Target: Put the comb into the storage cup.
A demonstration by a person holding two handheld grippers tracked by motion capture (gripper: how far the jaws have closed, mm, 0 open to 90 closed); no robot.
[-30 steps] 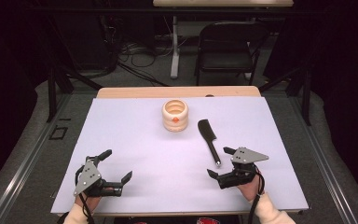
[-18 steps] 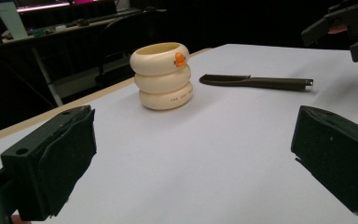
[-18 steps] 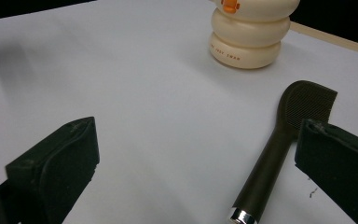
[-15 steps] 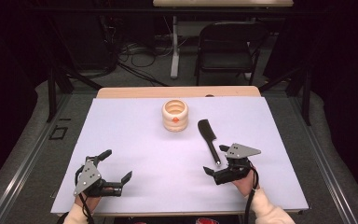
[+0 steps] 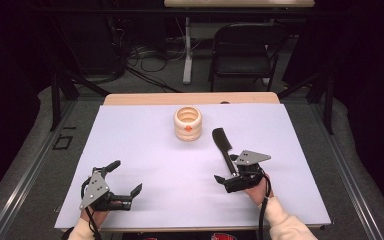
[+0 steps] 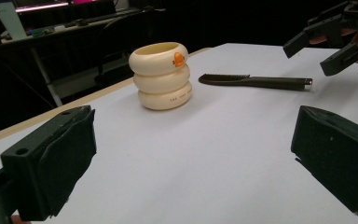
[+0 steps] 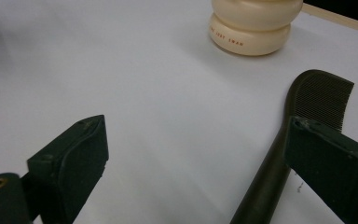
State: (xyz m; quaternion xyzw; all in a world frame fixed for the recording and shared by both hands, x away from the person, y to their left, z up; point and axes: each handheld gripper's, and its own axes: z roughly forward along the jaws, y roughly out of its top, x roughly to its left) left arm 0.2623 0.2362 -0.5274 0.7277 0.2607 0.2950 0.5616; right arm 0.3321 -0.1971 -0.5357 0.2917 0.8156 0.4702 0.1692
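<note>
A black comb [image 5: 223, 146] lies on the white table [image 5: 145, 145], its toothed head pointing away from me. Behind it to the left stands a cream ringed cup [image 5: 187, 124] with an orange mark. My right gripper [image 5: 226, 169] is low at the comb's handle end and open. Its jaws have just been closing a little. In the right gripper view the comb [image 7: 324, 98] runs between the jaws of that gripper [image 7: 198, 128], close against the right one, with the cup [image 7: 251, 28] beyond. My left gripper [image 5: 126, 176] rests open and empty at the front left, facing the cup [image 6: 161, 77] and comb [image 6: 256, 81].
A bare wooden strip [image 5: 190, 98] runs along the table's far edge. Behind it a black chair [image 5: 245, 47] and cables stand on the floor. Metal frame bars [image 5: 60, 100] flank the table on both sides.
My right gripper has slid left and down so that its jaws reach the comb's handle end. The left gripper, the cup and the comb have stayed put.
</note>
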